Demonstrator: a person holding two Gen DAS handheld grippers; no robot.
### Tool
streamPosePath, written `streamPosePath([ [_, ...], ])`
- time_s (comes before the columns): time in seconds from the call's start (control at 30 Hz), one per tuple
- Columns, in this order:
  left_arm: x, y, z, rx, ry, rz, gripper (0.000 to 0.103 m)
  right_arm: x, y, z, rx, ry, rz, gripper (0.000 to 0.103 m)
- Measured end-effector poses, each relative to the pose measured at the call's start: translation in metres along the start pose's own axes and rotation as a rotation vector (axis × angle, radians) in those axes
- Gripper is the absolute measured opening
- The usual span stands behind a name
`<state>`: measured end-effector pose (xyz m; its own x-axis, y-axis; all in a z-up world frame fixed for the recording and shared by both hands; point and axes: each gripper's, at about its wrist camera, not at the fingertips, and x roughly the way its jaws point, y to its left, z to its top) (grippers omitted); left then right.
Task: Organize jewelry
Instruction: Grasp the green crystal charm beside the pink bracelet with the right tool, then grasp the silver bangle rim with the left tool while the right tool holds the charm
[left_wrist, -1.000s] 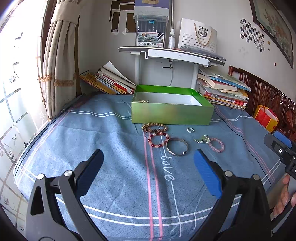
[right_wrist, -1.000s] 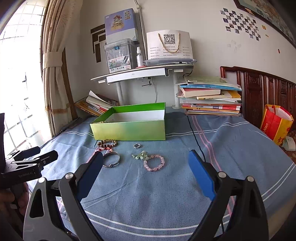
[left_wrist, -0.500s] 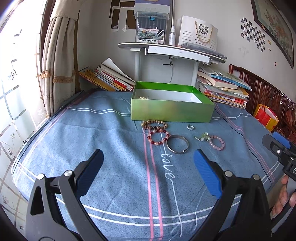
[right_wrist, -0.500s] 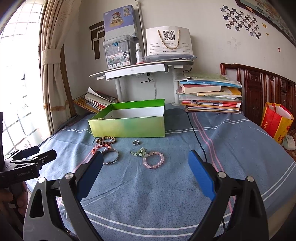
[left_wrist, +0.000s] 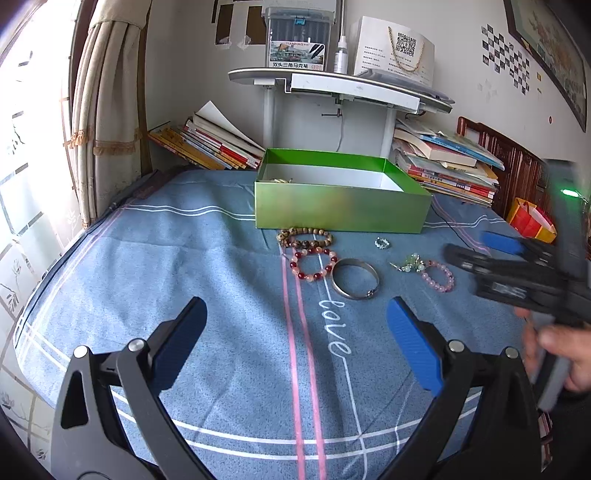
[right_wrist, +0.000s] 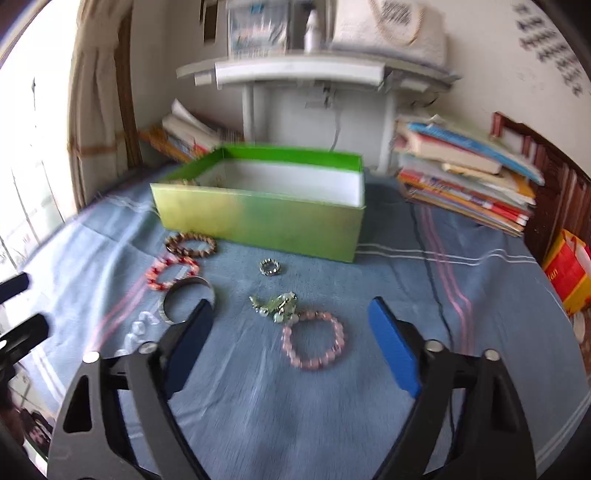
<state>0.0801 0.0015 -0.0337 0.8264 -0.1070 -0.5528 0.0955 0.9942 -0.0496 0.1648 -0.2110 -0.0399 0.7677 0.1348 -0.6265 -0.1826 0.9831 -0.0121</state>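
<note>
Care suits this reach: right gripper (right_wrist: 290, 338), jaws closing on nothing yet, should straddle the near pink bracelet (right_wrist: 313, 339) squarely, while the left gripper (left_wrist: 295, 339) hangs open and empty.

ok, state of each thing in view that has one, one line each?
green box: open, no lid on, something small in its left corner
pink bead bracelet: flat on the bedspread, outside the box
silver bangle: flat on the bedspread, untouched
small ring: loose beside the box
left tool: open, nothing held
right tool: closing, pads not yet touching the pink bead bracelet
</note>
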Motion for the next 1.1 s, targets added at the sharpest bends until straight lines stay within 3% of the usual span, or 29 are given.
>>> streamPosePath([
  [0.1, 0.003, 0.002, 0.000, -0.005, 0.007, 0.005, 0.097, 0.032, 0.002, 0.008, 0.008, 0.062, -0.002, 0.062],
  [0.3, 0.012, 0.007, 0.002, -0.010, 0.021, 0.003, 0.097, 0.071, 0.011, 0.012, 0.000, 0.158, -0.006, 0.047],
  [0.33, 0.014, 0.007, 0.002, -0.009, 0.023, 0.003, 0.097, 0.076, 0.012, 0.011, -0.007, 0.180, 0.004, 0.037],
  [0.37, 0.016, 0.007, 0.003, -0.008, 0.025, 0.002, 0.097, 0.079, 0.013, 0.010, -0.009, 0.186, 0.019, 0.023],
  [0.5, 0.025, 0.007, 0.006, -0.012, 0.037, -0.011, 0.097, 0.071, 0.018, 0.010, -0.038, 0.137, 0.038, 0.014],
  [0.53, 0.028, 0.006, 0.007, -0.013, 0.041, -0.019, 0.097, 0.063, 0.017, 0.011, -0.027, 0.110, 0.050, 0.007],
  [0.7, 0.046, -0.007, 0.013, 0.006, 0.070, -0.051, 0.097, 0.011, 0.008, 0.014, 0.036, -0.021, 0.097, 0.008],
  [0.83, 0.065, -0.018, 0.020, 0.017, 0.101, -0.067, 0.097, -0.022, -0.004, 0.008, 0.073, -0.077, 0.128, 0.008],
  [0.9, 0.077, -0.023, 0.024, 0.015, 0.120, -0.069, 0.091, -0.033, -0.008, 0.003, 0.090, -0.083, 0.127, 0.008],
  [1.07, 0.117, -0.033, 0.029, 0.038, 0.235, -0.053, 0.042, -0.048, -0.013, -0.013, 0.120, -0.071, 0.140, 0.008],
  [1.1, 0.124, -0.035, 0.029, 0.042, 0.258, -0.051, 0.039, -0.051, -0.013, -0.016, 0.120, -0.069, 0.141, 0.008],
])
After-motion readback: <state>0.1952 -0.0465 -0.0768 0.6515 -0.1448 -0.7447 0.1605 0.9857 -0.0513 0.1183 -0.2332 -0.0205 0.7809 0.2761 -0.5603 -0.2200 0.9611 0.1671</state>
